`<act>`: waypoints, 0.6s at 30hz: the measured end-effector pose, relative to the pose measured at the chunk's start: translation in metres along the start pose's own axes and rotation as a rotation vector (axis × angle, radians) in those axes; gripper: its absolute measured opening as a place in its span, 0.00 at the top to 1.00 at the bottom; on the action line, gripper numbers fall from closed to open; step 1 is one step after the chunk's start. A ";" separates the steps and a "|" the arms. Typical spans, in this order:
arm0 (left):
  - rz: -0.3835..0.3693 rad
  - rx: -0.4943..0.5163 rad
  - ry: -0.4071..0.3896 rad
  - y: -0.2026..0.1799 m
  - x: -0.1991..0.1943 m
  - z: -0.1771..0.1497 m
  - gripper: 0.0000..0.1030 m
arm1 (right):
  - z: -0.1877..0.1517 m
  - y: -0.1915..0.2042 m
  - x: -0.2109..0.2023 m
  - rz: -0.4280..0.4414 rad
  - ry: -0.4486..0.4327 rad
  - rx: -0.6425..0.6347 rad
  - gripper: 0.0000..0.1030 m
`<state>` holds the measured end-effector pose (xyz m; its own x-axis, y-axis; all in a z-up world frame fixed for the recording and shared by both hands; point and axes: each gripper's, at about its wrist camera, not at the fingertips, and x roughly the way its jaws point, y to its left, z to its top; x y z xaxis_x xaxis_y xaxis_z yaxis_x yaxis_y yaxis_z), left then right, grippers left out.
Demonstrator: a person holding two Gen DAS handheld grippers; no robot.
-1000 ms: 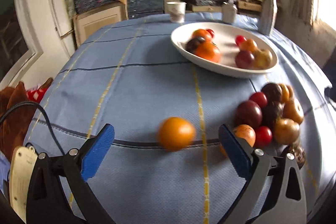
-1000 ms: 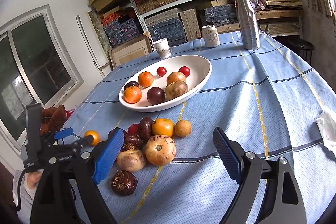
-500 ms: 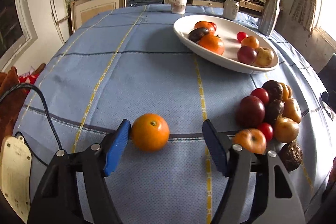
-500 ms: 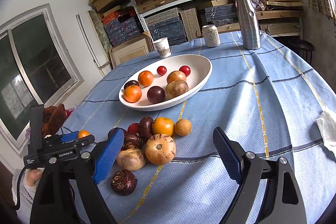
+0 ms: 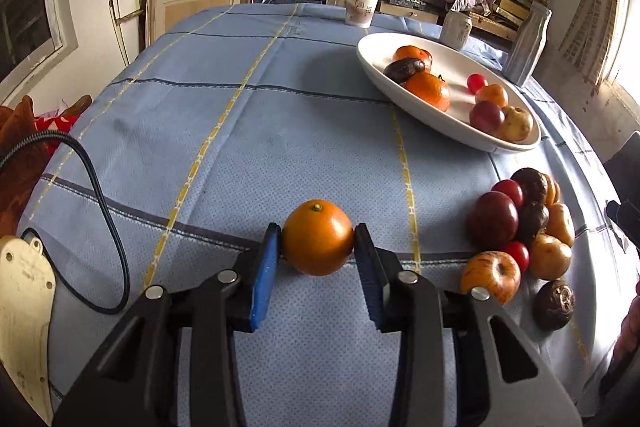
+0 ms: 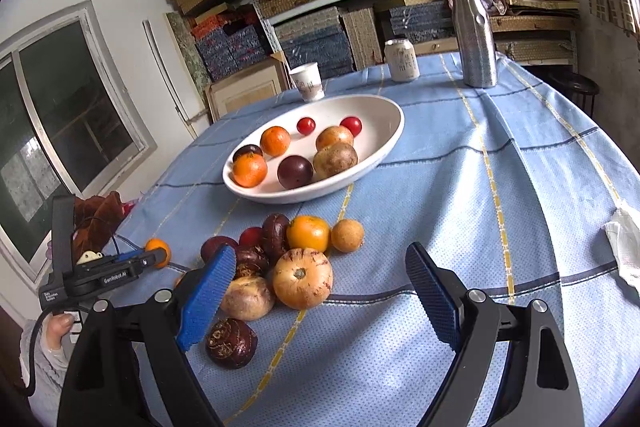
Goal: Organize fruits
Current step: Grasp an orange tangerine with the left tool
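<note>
My left gripper (image 5: pixel 316 247) is shut on an orange (image 5: pixel 318 243) resting on the blue tablecloth; both blue pads touch its sides. The same orange (image 6: pixel 157 251) and left gripper show at the far left of the right wrist view. A white oval bowl (image 5: pixel 420 99) (image 6: pixel 384 147) holds several fruits. A pile of loose fruits (image 5: pixel 520 227) (image 6: pixel 288 259) lies on the cloth near the bowl. My right gripper (image 6: pixel 320 291) is open and empty, hovering just in front of the pile, over a striped yellow fruit (image 6: pixel 303 283).
A paper cup (image 6: pixel 308 81), a white can (image 6: pixel 401 60) and a metal bottle (image 6: pixel 474 31) stand at the table's far edge. A white tissue (image 6: pixel 624 247) lies at the right edge. Shelves of boxes stand behind the table. A black cable (image 5: pixel 104 211) trails at the left.
My left gripper has moved forward around the orange and closed on it. The right gripper has stayed still and open.
</note>
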<state>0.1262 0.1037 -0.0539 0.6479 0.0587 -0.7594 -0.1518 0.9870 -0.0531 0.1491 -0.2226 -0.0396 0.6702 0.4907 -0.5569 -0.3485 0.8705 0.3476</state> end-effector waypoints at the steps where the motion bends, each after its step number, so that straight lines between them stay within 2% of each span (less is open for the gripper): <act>1: 0.004 0.004 0.000 -0.001 0.000 0.000 0.64 | 0.000 -0.001 0.003 -0.001 0.014 0.003 0.15; 4: 0.003 0.007 0.000 -0.002 0.000 0.000 0.64 | 0.001 -0.007 0.011 0.009 0.060 0.028 0.17; 9: 0.006 0.013 0.000 -0.001 -0.001 0.000 0.64 | -0.001 -0.011 0.027 0.039 0.134 0.044 0.36; 18: 0.010 0.020 0.001 -0.002 -0.001 -0.001 0.64 | 0.000 0.006 0.051 0.053 0.219 -0.007 0.39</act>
<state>0.1253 0.1013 -0.0532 0.6459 0.0690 -0.7603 -0.1435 0.9891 -0.0322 0.1814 -0.1923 -0.0657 0.4929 0.5317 -0.6887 -0.3842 0.8432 0.3760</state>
